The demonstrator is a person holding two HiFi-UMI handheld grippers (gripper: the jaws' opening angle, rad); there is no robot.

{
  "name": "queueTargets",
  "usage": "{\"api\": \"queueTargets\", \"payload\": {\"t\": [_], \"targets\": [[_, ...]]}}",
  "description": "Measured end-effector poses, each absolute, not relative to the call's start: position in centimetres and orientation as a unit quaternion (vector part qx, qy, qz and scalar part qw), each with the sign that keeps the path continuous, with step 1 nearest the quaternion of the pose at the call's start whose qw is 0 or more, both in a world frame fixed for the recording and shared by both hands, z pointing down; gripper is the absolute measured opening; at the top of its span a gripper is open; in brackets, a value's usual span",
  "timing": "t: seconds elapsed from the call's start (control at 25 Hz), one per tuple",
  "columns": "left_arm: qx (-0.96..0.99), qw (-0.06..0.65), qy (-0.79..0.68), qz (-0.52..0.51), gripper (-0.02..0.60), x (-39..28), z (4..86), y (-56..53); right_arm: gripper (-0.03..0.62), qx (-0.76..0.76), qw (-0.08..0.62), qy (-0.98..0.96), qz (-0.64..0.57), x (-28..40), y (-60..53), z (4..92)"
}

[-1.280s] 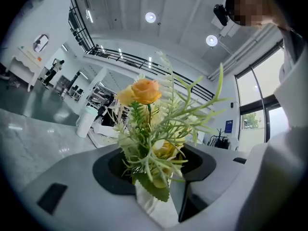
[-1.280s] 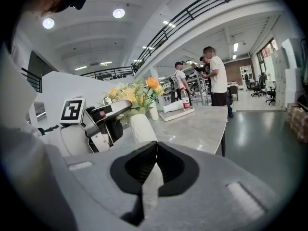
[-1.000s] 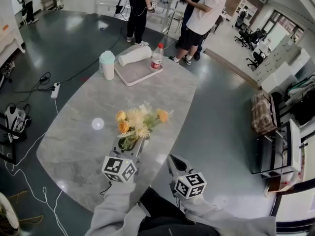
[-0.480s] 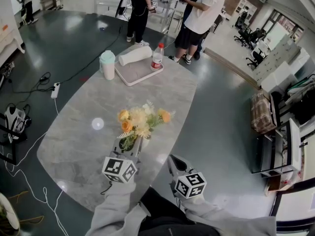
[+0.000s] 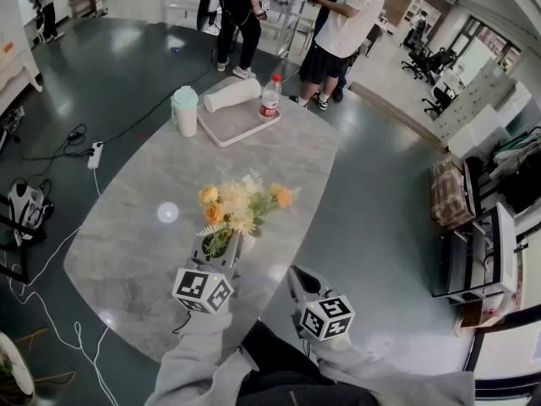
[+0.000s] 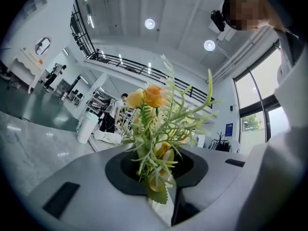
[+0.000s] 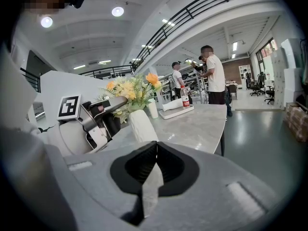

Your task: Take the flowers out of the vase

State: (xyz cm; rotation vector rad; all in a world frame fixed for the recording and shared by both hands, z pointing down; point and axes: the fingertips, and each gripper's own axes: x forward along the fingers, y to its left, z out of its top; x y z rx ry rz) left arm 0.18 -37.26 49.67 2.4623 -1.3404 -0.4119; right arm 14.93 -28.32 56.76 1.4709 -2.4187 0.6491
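Left gripper (image 6: 161,198) jaws pinched on the flowers (image 6: 153,124): stems and a leaf sit in the black recess between them, while orange and yellow heads plus green sprigs stick up beyond. Grey marbled surface (image 6: 29,138) at left, white canister (image 6: 86,127) standing farther along it, person (image 6: 114,115) behind.

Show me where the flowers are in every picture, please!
Head view: the flowers are in the middle of the table, just beyond the left gripper.
Left gripper view: they fill the middle, with their stems between the jaws.
Right gripper view: left of centre, above the white vase.
Shared landmark: the pale container at the table's far end.
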Motion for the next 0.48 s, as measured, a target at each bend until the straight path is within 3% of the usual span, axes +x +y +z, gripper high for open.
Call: {"api": "queueTargets", "payload": {"t": [0.48], "targets": [[0.861,0.141,-0.466,-0.15,0.104,0.2,47.8,-37.1,0.0,0.5,0.111,-0.83,0.219,15.0,-28.0,56.2]]}}
